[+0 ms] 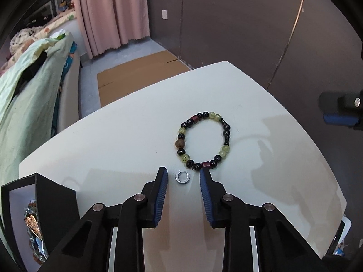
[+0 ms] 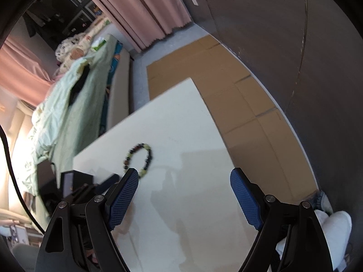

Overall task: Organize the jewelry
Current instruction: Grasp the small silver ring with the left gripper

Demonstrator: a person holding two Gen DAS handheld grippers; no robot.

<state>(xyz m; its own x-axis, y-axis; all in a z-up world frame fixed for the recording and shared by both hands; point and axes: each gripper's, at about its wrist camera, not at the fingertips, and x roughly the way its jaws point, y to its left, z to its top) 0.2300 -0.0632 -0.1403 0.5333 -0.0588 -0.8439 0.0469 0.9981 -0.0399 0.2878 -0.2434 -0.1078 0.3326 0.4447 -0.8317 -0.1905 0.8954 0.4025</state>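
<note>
Left tongs [image 1: 183, 174] gape around a small ring [image 1: 181, 178]; bead bracelet [image 1: 203, 141] just beyond; right tongs [image 2: 185, 174] open, empty.

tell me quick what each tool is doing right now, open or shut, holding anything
Left tool: open, holding nothing; small silver ring lies on the table between its fingers.
Right tool: wide open, empty, above the white table.

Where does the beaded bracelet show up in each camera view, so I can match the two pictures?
Left wrist view: the bracelet lies flat right of centre, just beyond the open left gripper, with a small ring between the fingertips.
Right wrist view: the bracelet sits left of centre, blurred, partly behind the open right gripper's left finger.
Shared landmark: the white table.
</note>
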